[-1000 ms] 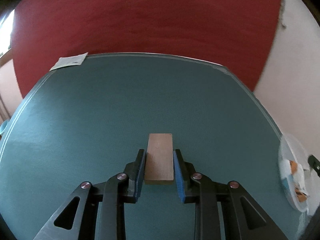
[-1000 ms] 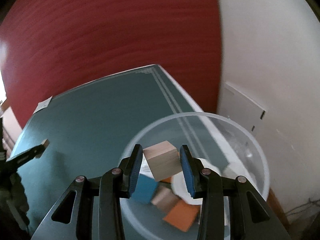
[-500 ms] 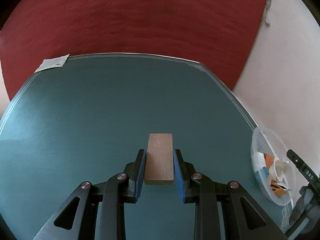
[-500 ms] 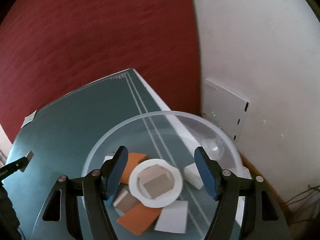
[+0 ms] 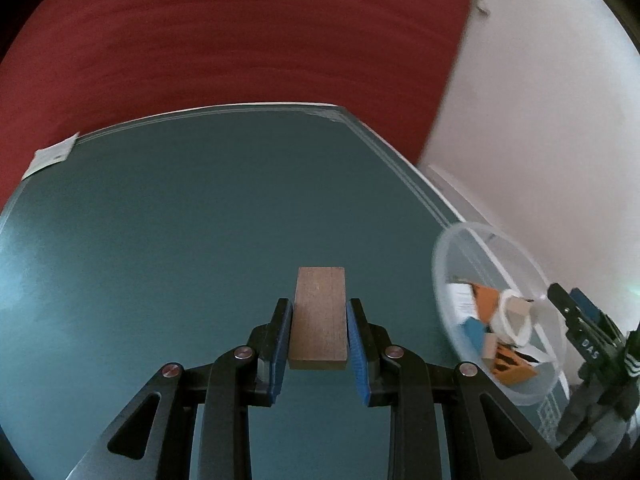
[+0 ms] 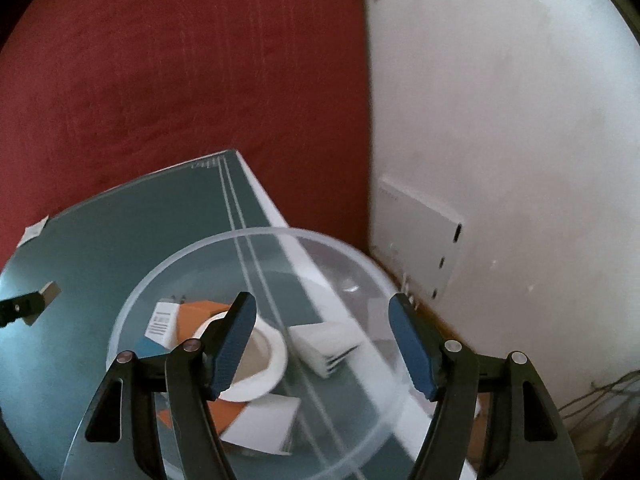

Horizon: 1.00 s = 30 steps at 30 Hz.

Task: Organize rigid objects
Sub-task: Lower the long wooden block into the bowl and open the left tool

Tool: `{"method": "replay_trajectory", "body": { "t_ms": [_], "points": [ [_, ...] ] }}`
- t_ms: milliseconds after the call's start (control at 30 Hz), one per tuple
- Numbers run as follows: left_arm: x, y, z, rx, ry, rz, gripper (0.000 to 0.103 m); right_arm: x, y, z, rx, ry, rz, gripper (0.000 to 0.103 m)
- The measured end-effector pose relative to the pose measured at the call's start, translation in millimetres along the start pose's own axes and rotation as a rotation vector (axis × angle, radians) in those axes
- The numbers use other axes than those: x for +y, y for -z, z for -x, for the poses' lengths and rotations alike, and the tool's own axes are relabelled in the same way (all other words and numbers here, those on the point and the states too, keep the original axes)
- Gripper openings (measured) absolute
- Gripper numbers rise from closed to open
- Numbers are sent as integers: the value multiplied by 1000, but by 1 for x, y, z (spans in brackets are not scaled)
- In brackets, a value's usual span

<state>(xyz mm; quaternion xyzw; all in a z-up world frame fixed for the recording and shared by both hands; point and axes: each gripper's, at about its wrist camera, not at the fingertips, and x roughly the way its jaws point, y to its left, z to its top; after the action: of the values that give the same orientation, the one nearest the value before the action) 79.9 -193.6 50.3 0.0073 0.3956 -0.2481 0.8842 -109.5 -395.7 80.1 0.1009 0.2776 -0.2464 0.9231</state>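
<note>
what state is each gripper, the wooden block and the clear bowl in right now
left gripper: shut on the wooden block
wooden block: held above the table, level
right gripper: open and empty over the bowl, jaws just opened
clear bowl: upright on the table's corner, holds several blocks

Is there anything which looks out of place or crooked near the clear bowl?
Yes: the clear bowl sits at the table's right edge, and part of it seems to hang over the rim. Inside, the blocks lie jumbled at odd angles around a white ring. Nothing looks spilled or broken.
</note>
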Motion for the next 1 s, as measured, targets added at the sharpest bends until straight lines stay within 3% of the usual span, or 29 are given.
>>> {"method": "replay_trajectory", "body": {
  "t_ms": [333, 667, 733, 833, 1000],
  "points": [
    [-75, -7, -10, 13, 77, -144, 29, -20, 8, 13, -47, 25, -6, 70],
    [-112, -8, -22, 37, 155, -185, 30, -28, 8, 12, -48, -11, -38, 71],
    [-113, -6, -28, 58, 178, -172, 50, -29, 8, 13, -50, -13, -41, 71],
    [-113, -1, -30, 41, 153, -173, 78, -29, 8, 11, -49, -17, -46, 72],
    [-105, 5, -25, 15, 86, -167, 87, -29, 9, 9, -33, -37, -65, 79]
  ]
}}
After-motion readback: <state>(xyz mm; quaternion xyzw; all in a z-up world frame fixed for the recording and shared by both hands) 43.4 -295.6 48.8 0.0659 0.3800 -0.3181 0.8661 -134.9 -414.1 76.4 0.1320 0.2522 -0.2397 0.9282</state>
